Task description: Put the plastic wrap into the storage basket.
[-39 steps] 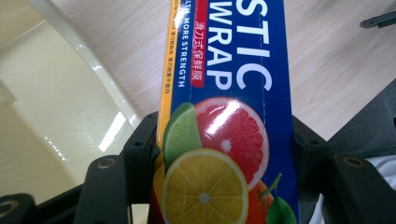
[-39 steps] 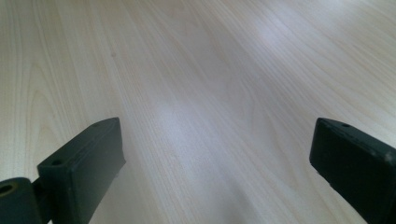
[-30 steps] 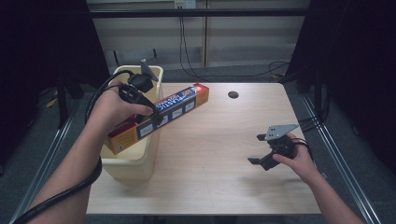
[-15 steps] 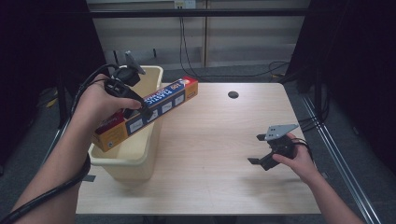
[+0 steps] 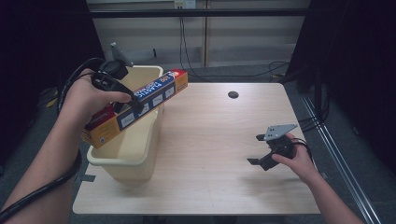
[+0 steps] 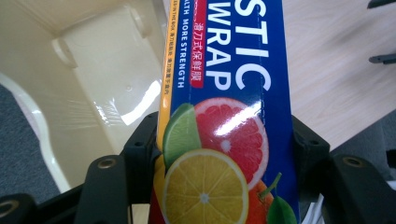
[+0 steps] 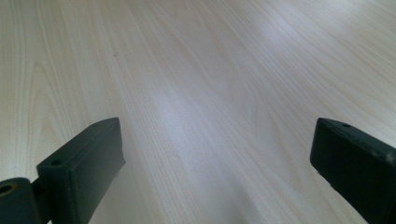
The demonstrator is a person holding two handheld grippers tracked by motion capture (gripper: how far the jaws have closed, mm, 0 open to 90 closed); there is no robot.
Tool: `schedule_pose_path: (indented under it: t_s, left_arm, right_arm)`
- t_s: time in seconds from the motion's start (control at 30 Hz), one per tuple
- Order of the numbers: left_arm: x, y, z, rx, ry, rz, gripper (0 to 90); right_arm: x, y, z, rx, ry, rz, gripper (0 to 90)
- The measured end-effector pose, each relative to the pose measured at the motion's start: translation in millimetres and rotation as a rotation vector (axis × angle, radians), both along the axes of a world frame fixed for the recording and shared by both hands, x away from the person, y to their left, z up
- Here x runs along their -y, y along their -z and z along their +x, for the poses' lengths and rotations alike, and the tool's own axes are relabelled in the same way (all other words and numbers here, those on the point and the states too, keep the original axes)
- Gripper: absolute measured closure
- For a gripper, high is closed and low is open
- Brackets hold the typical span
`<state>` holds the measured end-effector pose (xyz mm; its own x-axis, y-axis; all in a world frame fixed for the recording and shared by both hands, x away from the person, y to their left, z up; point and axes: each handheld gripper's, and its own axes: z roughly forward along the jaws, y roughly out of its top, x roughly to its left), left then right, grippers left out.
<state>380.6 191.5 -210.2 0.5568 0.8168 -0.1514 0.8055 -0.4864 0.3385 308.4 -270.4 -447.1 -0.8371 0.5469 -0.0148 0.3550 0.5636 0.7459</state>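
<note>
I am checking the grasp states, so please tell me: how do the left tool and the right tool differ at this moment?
The left tool is shut on the plastic wrap box; the right tool is open with nothing between its jaws. The left tool is raised over the yellow bin, while the right tool sits low over the wooden table. Both are black two-jaw tools, each held in one hand.

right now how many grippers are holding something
1. The left gripper is clamped on the plastic wrap box, held tilted over the yellow bin. The right gripper sits open over the table, holding nothing.
</note>
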Motion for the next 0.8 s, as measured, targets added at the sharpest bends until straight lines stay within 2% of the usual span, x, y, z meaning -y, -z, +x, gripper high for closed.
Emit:
schedule_pose_path:
  t_s: [0.1, 0.23, 0.33, 0.37, 0.43, 0.5, 0.53, 0.8]
  left_arm:
    - [-3.3, -3.3, 1.1, 0.008, -0.015, 0.008, 40.4]
    - [-7.1, -4.2, 2.1, 0.013, -0.037, -0.007, 40.5]
    - [-11.9, -3.4, 2.9, 0.022, -0.067, 0.005, 40.5]
    - [-14.0, -3.2, 3.3, 0.013, -0.074, 0.001, 40.5]
    - [-15.8, -2.6, 3.3, 0.027, -0.09, 0.008, 40.5]
    - [-19.0, -2.5, 3.9, 0.024, -0.092, 0.014, 40.5]
    - [-19.2, -2.6, 3.2, 0.025, -0.108, 0.014, 40.5]
    - [-26.5, -4.6, -0.9, 0.034, -0.141, 0.009, 40.5]
  right_arm:
    - [0.4, -0.3, 0.1, -0.001, -0.003, 0.003, 2.4]
    - [1.6, -0.8, 0.1, 0.004, 0.003, 0.005, 2.4]
    - [2.3, -0.8, 0.0, 0.004, 0.003, 0.004, 2.4]
    - [2.6, -0.8, 0.2, 0.004, 0.002, 0.005, 2.5]
    - [3.1, -0.9, 0.2, 0.004, 0.002, 0.005, 2.4]
    - [3.3, -1.1, 0.2, 0.007, 0.003, 0.005, 2.5]
    - [3.4, -1.2, 0.1, 0.007, 0.004, 0.004, 2.4]
    - [3.2, -1.5, 1.2, 0.011, 0.0, 0.003, 2.4]
